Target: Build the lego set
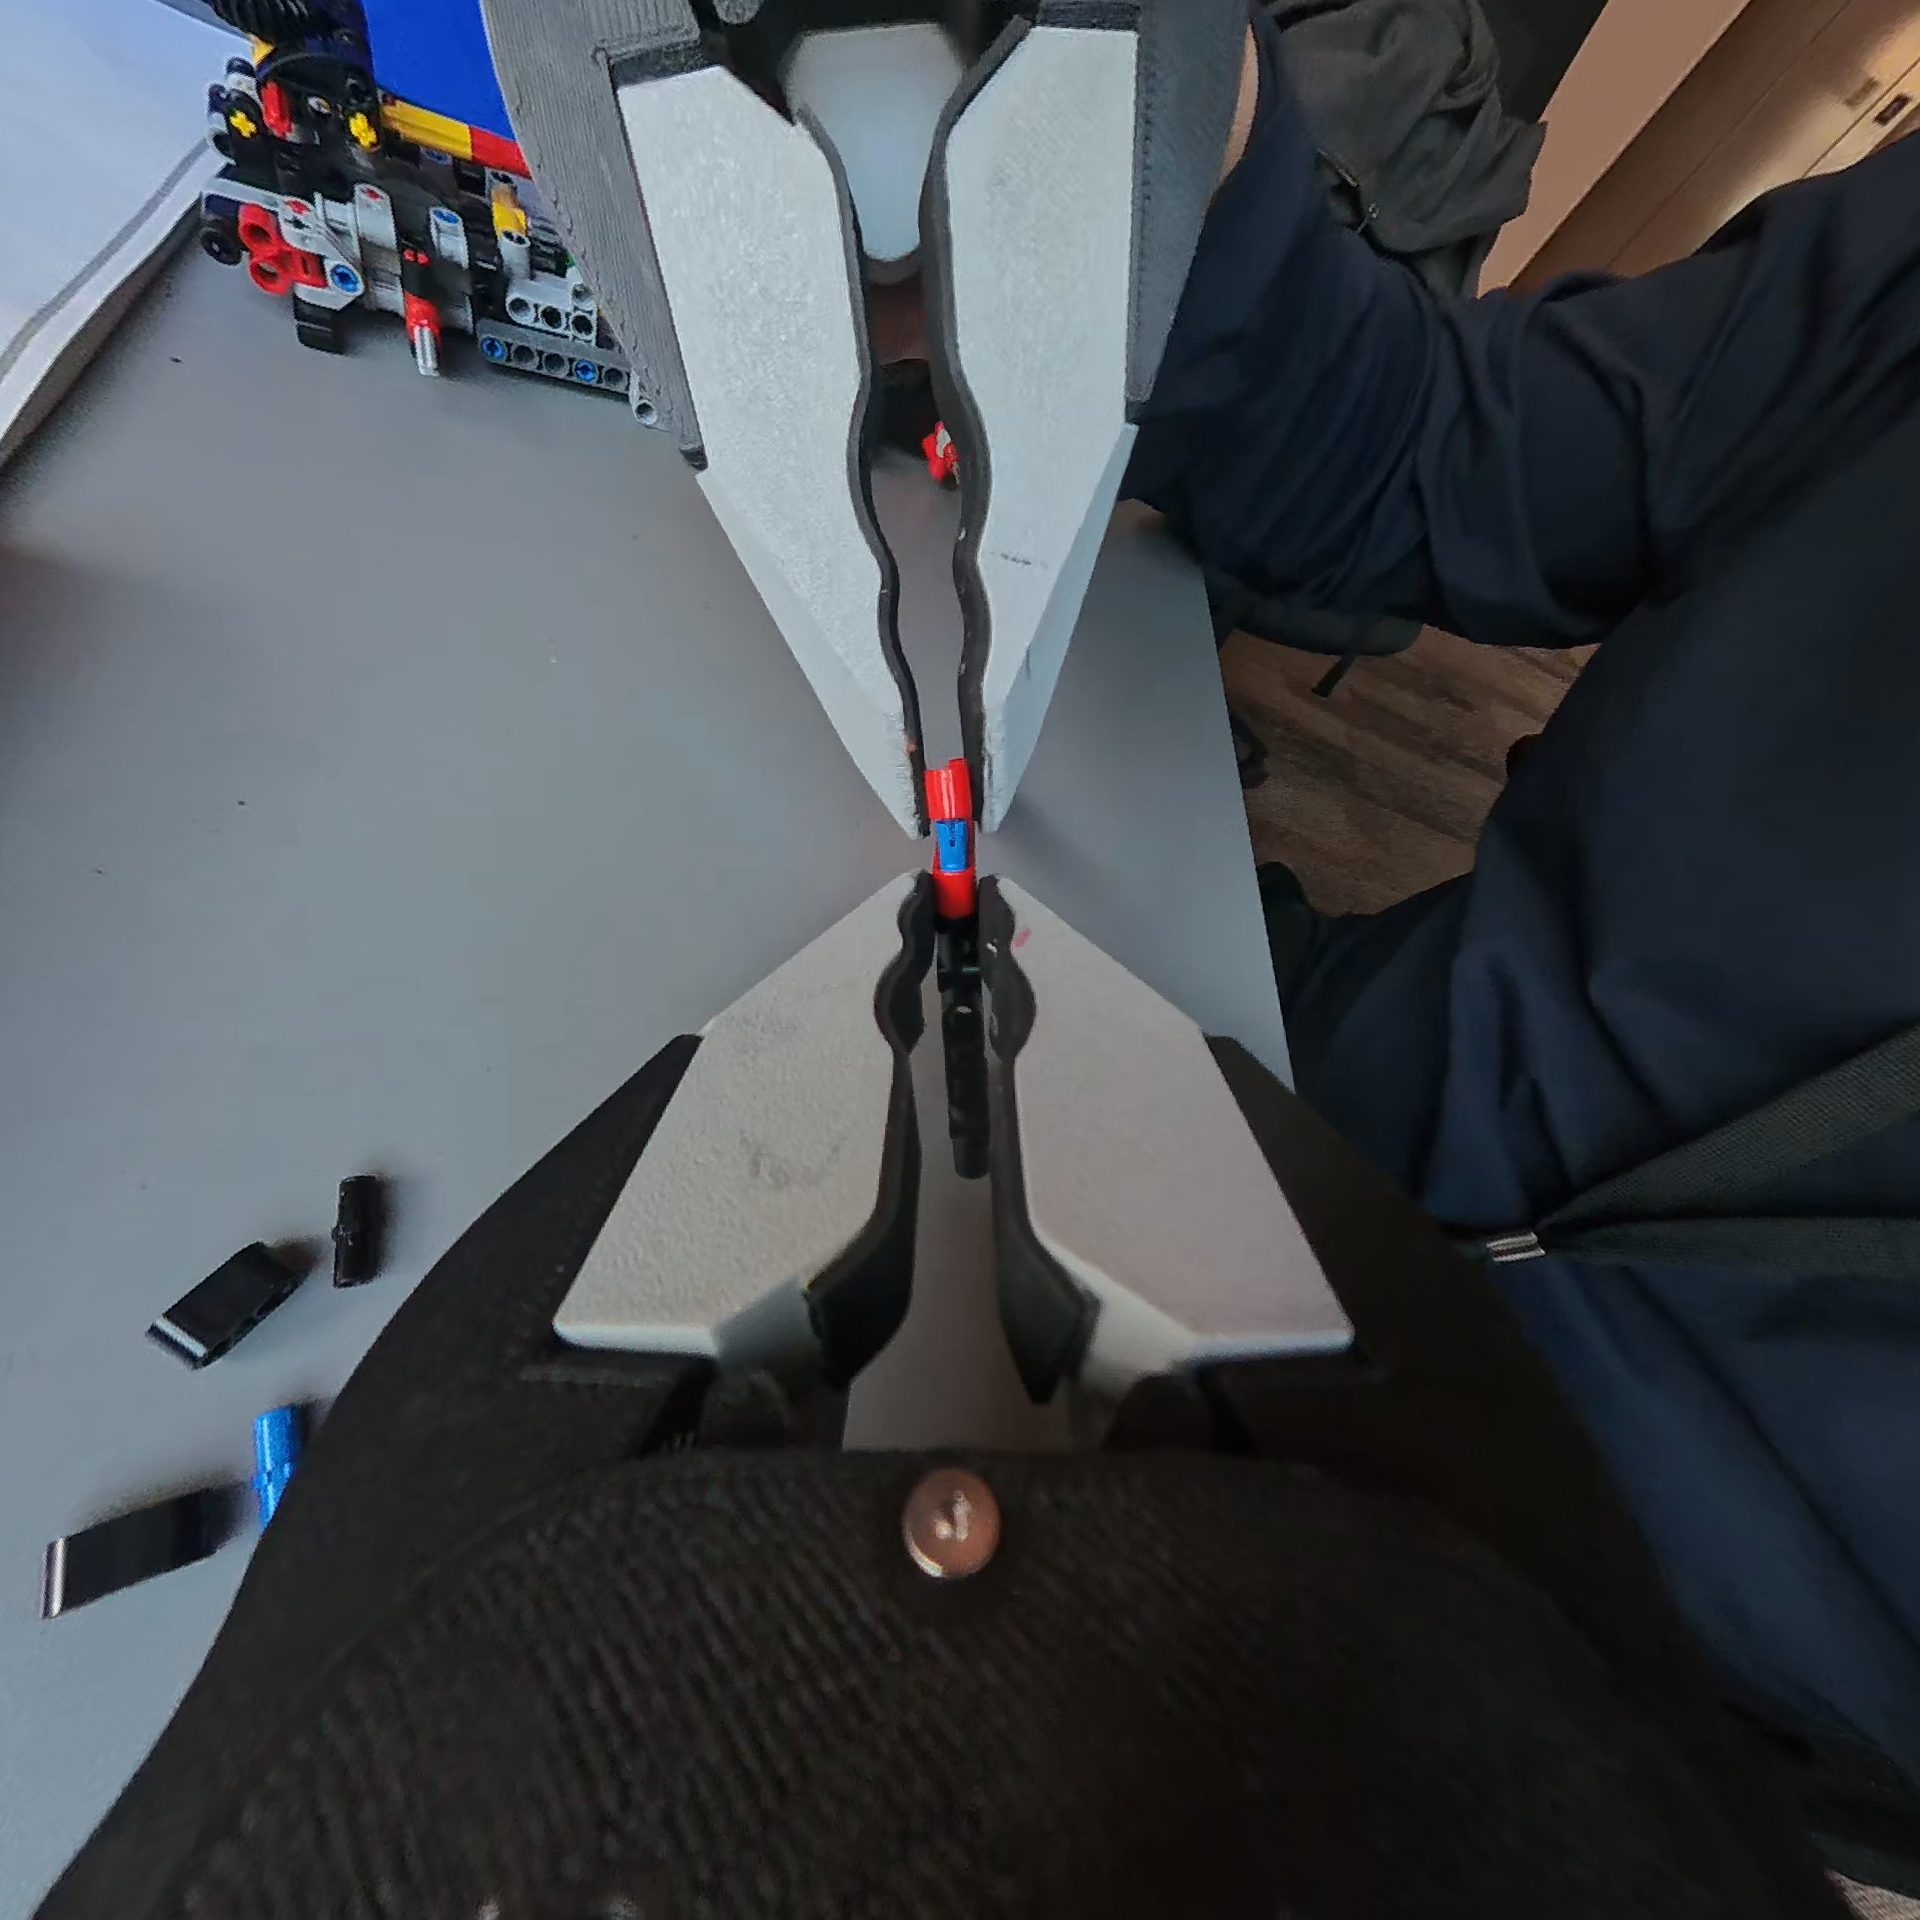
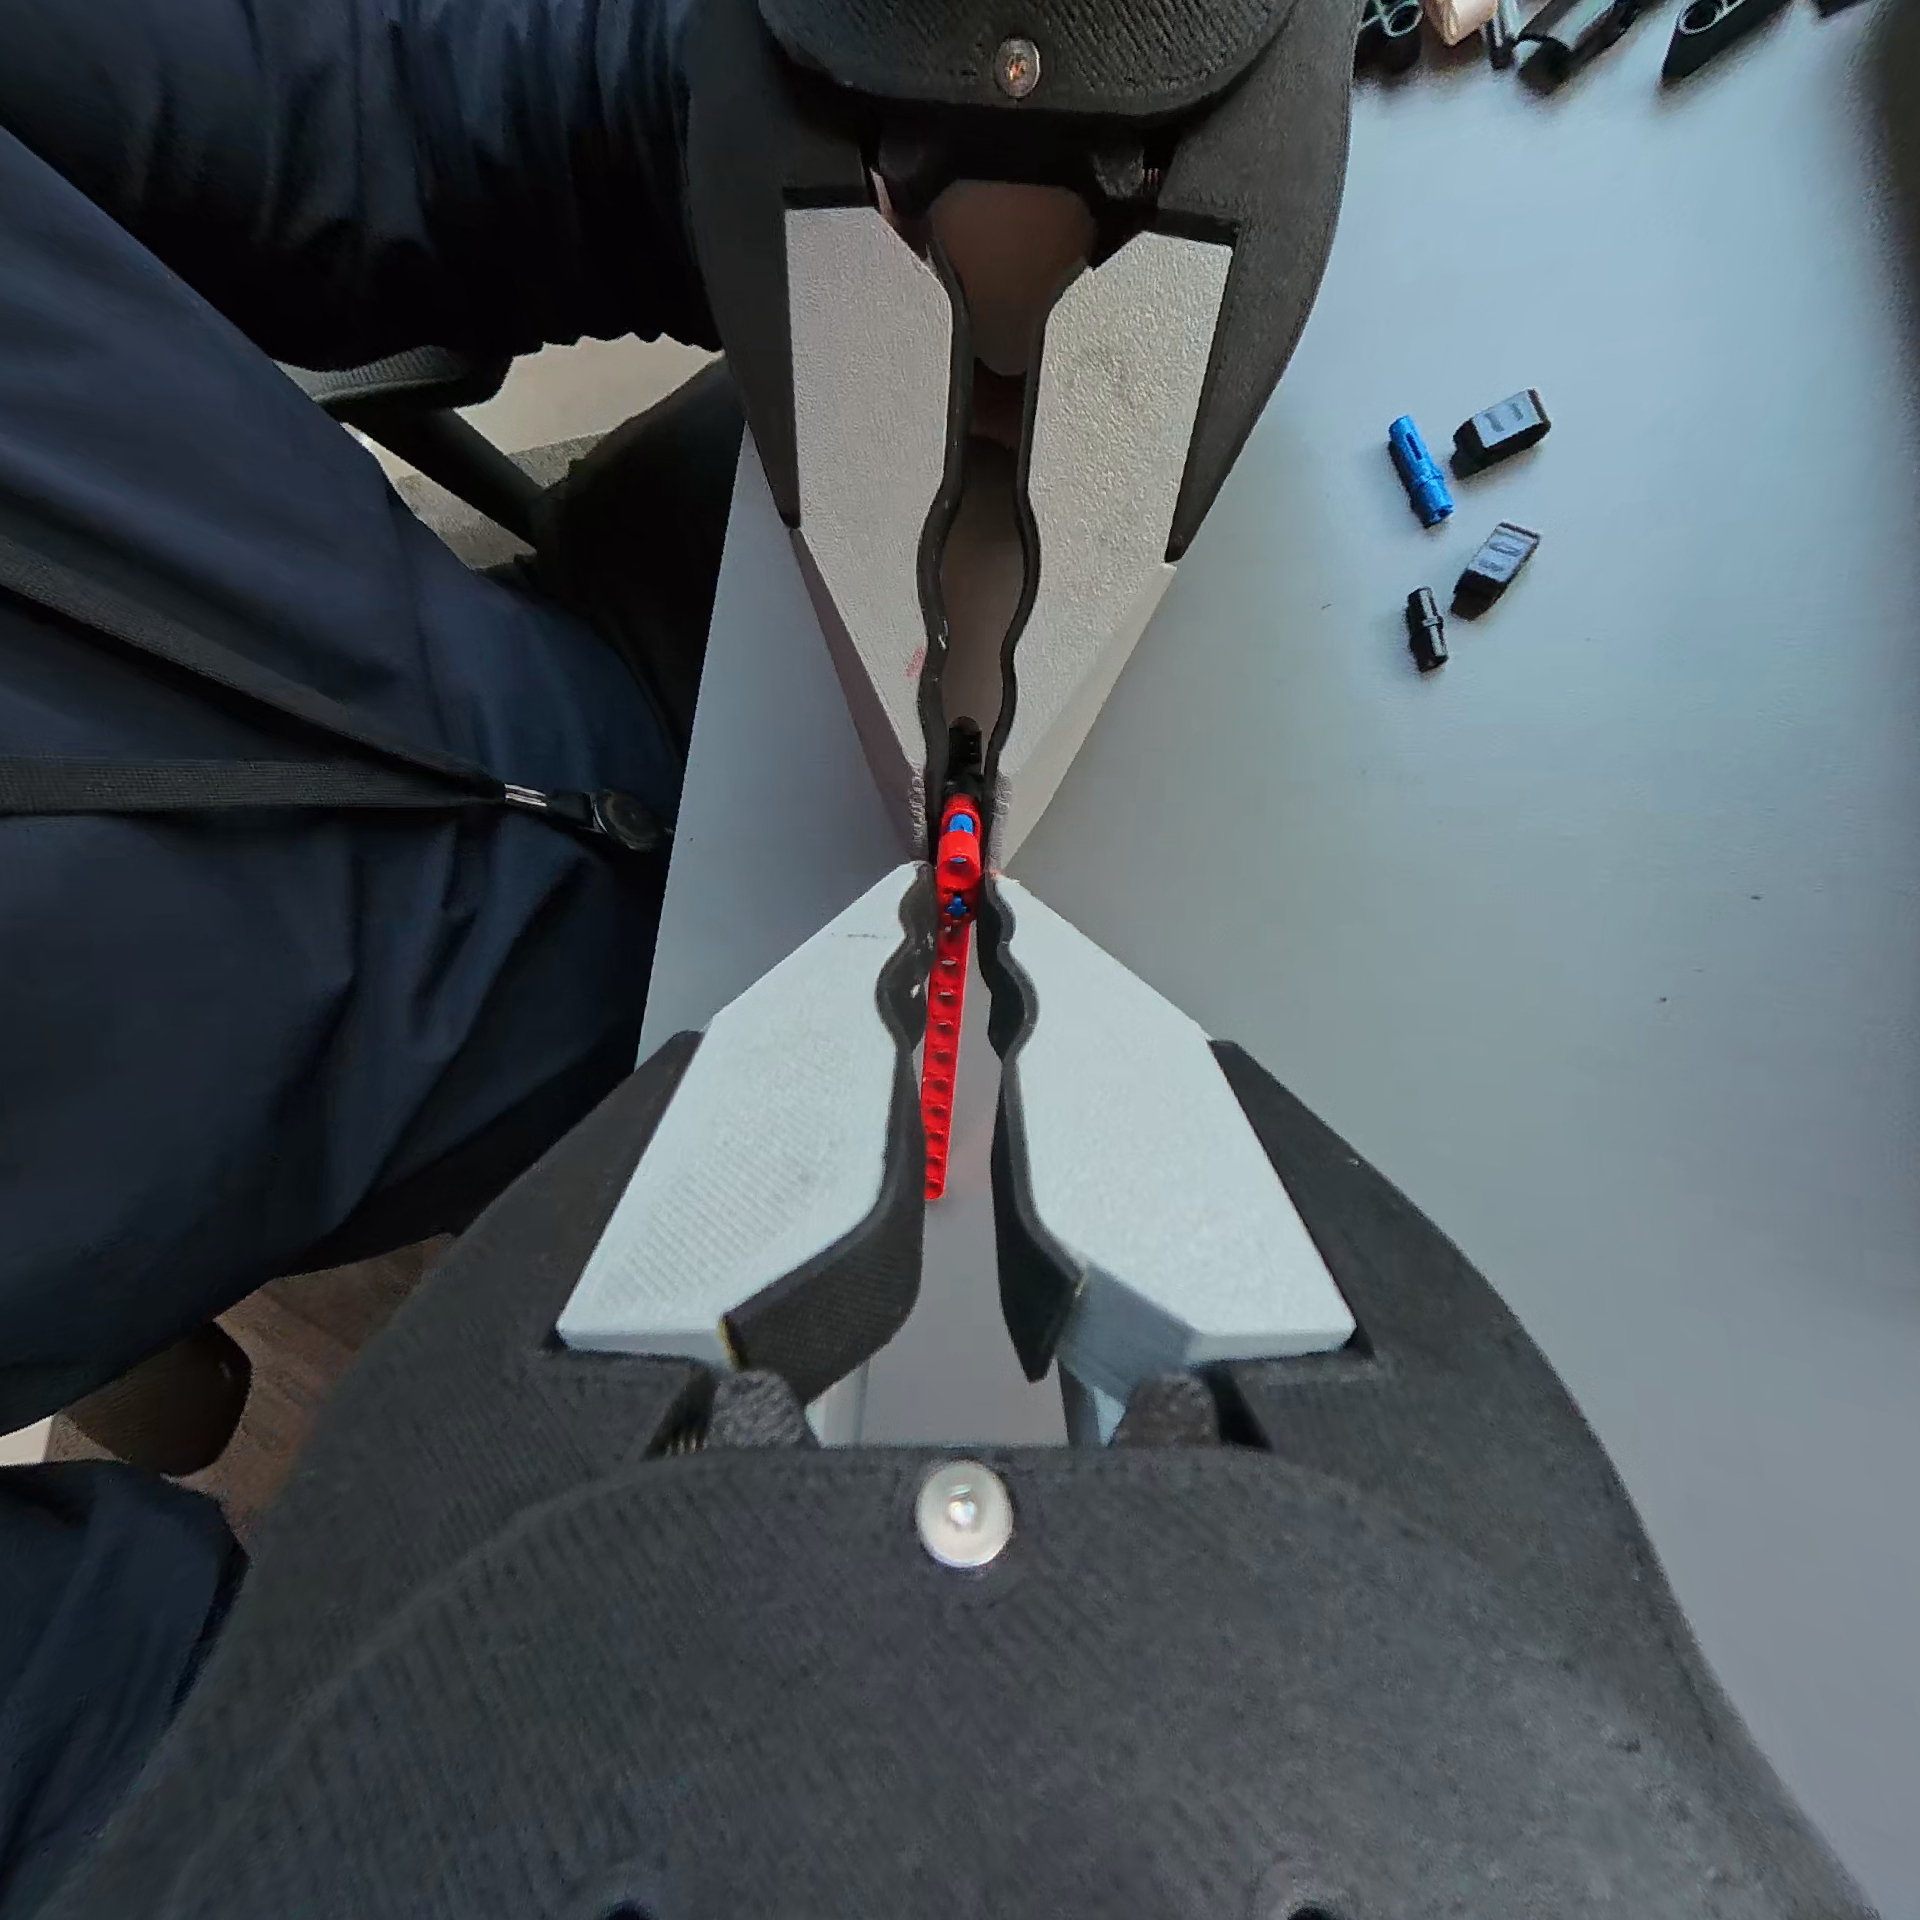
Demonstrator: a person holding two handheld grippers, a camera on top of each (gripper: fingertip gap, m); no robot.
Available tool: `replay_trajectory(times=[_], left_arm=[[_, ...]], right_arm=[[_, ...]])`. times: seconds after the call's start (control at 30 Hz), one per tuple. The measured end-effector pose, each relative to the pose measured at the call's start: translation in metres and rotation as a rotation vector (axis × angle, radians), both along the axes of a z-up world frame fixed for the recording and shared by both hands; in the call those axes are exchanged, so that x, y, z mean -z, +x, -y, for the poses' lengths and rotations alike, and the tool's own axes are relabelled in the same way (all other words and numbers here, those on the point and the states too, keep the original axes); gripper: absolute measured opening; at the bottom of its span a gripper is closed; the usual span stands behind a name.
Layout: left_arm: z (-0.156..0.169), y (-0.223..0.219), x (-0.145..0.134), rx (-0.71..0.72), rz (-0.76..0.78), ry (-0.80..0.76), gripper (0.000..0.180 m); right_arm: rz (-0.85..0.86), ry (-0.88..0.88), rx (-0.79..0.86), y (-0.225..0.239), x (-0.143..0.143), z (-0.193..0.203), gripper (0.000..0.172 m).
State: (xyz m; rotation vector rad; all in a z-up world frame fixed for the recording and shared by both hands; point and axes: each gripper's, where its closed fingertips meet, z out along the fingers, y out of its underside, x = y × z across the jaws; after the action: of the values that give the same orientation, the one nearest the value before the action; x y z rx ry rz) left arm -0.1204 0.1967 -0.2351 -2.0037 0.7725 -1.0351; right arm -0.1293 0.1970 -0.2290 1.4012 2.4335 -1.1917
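My left gripper is shut on a black beam that runs back between its pads and carries a red connector at its front end. My right gripper is shut on a long red beam with holes. The two grippers meet tip to tip over the grey table. A blue pin bridges the red end of each part. In the right wrist view the red connector and black beam sit in the left gripper's tips. In the left wrist view the red beam's end sits in the right gripper's tips.
A built model of many-coloured bricks stands at the far left. Loose black pieces and a blue pin lie near left; they also show in the right wrist view. A person in dark blue clothing sits at the table's edge.
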Motion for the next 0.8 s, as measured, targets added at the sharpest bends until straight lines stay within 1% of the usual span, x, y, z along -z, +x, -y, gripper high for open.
replay_trajectory(times=[0.13,0.3,0.47,0.63,0.7,0.8], left_arm=[[-0.001,-0.0017,0.0003,-0.009,-0.004,0.001,0.006],[-0.0009,-0.0017,0.0012,-0.004,-0.014,-0.001,0.006],[-0.002,-0.0027,0.0021,-0.008,-0.016,-0.008,0.005],[-0.0027,-0.0039,0.0024,-0.013,-0.018,-0.011,0.006],[-0.0029,-0.0048,0.0024,-0.018,-0.02,-0.009,0.005],[-0.0022,-0.0041,0.0022,-0.014,-0.026,0.002,0.005]], right_arm=[[0.016,0.035,-0.019,-0.0011,0.0006,-0.001,0.005],[0.061,0.149,-0.093,-0.0004,0.0029,-0.0024,0.005],[0.104,0.27,-0.2,0.0006,0.0055,-0.005,0.005],[0.204,0.356,-0.315,0.0012,0.0063,-0.0071,0.005],[0.25,0.331,-0.332,0.0009,0.0062,-0.007,0.005],[0.29,0.181,-0.305,0.0004,0.0041,-0.0039,0.005]])
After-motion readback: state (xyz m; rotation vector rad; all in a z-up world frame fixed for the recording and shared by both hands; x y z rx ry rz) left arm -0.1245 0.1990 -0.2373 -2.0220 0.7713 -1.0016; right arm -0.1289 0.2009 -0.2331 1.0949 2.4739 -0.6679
